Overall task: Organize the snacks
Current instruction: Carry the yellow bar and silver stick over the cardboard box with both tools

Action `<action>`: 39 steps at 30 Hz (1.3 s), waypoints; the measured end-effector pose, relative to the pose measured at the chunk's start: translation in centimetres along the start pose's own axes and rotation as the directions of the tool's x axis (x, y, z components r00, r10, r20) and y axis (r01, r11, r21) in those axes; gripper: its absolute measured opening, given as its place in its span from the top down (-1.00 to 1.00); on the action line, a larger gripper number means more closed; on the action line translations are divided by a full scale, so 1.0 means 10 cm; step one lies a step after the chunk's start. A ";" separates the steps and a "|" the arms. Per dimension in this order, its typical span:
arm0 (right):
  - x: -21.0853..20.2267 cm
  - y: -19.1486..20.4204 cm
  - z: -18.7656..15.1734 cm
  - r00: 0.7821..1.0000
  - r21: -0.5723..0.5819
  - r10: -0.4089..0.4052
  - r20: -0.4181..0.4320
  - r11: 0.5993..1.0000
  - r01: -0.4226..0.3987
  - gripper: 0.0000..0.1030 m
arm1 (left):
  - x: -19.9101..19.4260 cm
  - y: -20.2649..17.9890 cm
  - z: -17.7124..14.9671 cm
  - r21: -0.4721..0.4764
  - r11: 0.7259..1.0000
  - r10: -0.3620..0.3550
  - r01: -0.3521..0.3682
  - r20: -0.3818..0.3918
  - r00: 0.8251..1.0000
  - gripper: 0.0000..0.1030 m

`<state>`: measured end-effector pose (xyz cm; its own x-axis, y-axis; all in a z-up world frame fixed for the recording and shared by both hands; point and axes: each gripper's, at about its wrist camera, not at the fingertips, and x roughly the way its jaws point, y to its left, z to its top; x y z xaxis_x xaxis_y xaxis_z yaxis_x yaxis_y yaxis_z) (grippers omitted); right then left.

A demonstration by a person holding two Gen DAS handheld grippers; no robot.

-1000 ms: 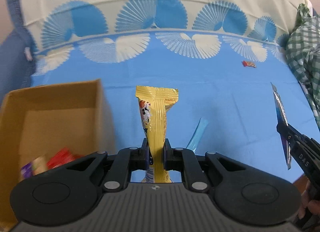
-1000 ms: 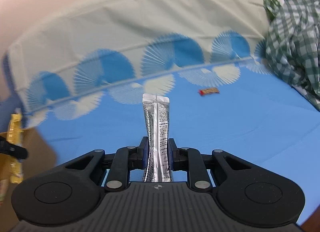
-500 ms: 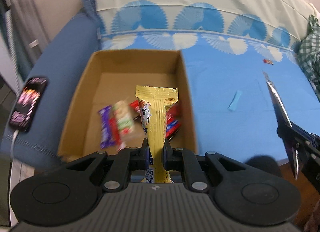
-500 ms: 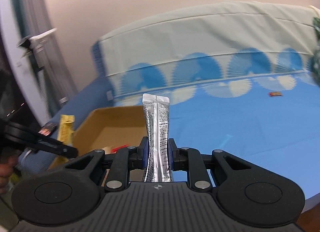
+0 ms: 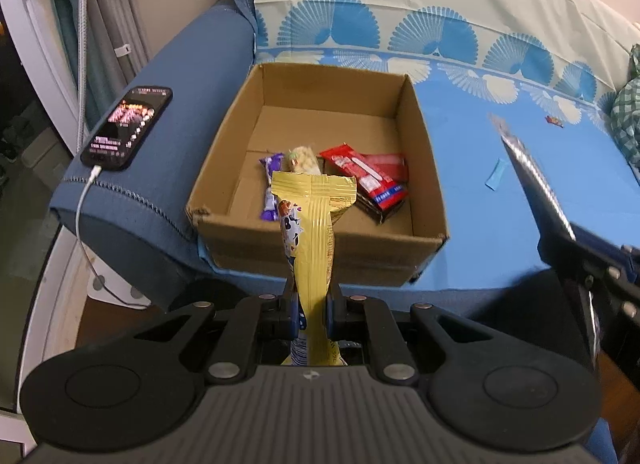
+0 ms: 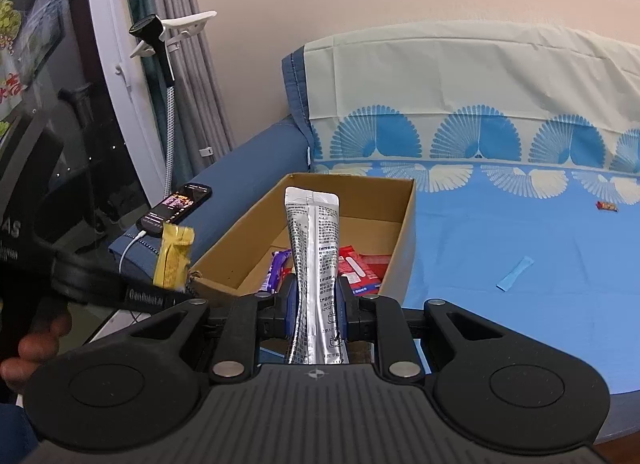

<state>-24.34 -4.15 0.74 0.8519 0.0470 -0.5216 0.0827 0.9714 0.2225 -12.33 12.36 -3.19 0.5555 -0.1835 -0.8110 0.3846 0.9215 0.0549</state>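
The sofa seat [image 5: 500, 224] carries a blue cover with a fan print; the blue armrest [image 5: 168, 136] adjoins it on one side. An open cardboard box [image 5: 420, 144] sits on the seat against the armrest.

Left gripper [image 5: 311, 304]: held in front of the box's near wall, pointing over the box. Its jaws are clamped on a yellow snack packet [image 5: 312, 232], which stands upright between them; the packet's top edge overlaps the box interior in the left wrist view. The packet's lower end is cut off behind the gripper body.

Right gripper [image 6: 316, 304]: held beside the left one, facing the same box from its near right corner. Its jaws are clamped on a silver sachet [image 6: 314, 248], upright, printed side facing the camera. The print is too small to read. In the left wrist view this sachet [image 5: 528, 172] appears edge-on and blurred.

Box contents: a red packet [image 5: 372, 180], a purple-wrapped bar [image 5: 270, 188] and a pale snack piece [image 5: 304, 158], lying together on the floor of the box. The yellow packet partly hides them.

A phone [image 5: 128, 126] lies on the armrest, screen lit, with a white cable [image 5: 86, 200] plugged in. A light blue stick [image 5: 494, 178] and a small red candy [image 5: 555, 120] lie on the seat, well apart from the box. At the far right edge, a green checked cloth [image 5: 628, 124] is cut off.
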 end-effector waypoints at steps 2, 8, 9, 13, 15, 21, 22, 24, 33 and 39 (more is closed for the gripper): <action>-0.04 0.02 -0.01 1.000 -0.006 -0.003 0.002 1.000 0.003 0.60 | -0.01 0.01 -0.03 -0.003 1.000 -0.009 0.009 -0.001 1.000 0.74; -0.08 0.07 -0.04 1.000 -0.030 -0.003 -0.002 1.000 0.003 0.60 | -0.05 0.01 -0.07 -0.005 1.000 -0.020 0.020 0.011 1.000 0.74; -0.08 0.07 -0.03 1.000 -0.032 -0.004 -0.002 0.999 0.004 0.60 | -0.05 0.01 -0.07 -0.005 1.000 -0.021 0.021 0.011 1.000 0.74; -0.08 0.08 -0.03 1.000 -0.034 -0.006 -0.004 0.999 0.006 0.60 | -0.05 0.02 -0.07 -0.009 1.000 -0.025 0.025 0.010 1.000 0.75; -0.06 0.07 -0.02 1.000 -0.037 -0.004 -0.007 0.999 0.004 0.60 | -0.04 0.03 -0.07 -0.007 1.000 -0.027 0.027 0.010 1.000 0.75; -0.04 0.04 -0.01 1.000 -0.039 -0.003 -0.018 0.999 0.002 0.60 | -0.01 0.03 -0.06 -0.009 1.000 -0.030 0.030 0.002 1.000 0.74; -0.04 0.04 -0.01 1.000 -0.039 -0.003 -0.020 0.999 0.002 0.60 | 0.00 0.03 -0.06 -0.009 1.000 -0.030 0.030 0.001 1.000 0.74; -0.03 0.04 -0.01 1.000 -0.039 -0.003 -0.023 0.999 0.002 0.60 | 0.01 0.03 -0.06 -0.009 0.999 -0.030 0.030 -0.001 1.000 0.75; 0.04 0.06 -0.01 0.999 -0.038 -0.002 -0.045 0.999 0.001 0.60 | 0.08 0.04 -0.04 -0.010 0.999 -0.036 0.036 -0.019 0.999 0.75; 0.11 0.07 0.02 0.998 -0.038 -0.003 -0.068 0.999 0.000 0.60 | 0.15 0.04 -0.02 -0.013 0.999 -0.039 0.038 -0.035 0.999 0.75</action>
<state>-23.28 -3.46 0.51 0.8145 0.0600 -0.5770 0.0630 0.9796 0.1908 -11.49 12.54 -4.55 0.5142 -0.2071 -0.8323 0.3958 0.9182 0.0160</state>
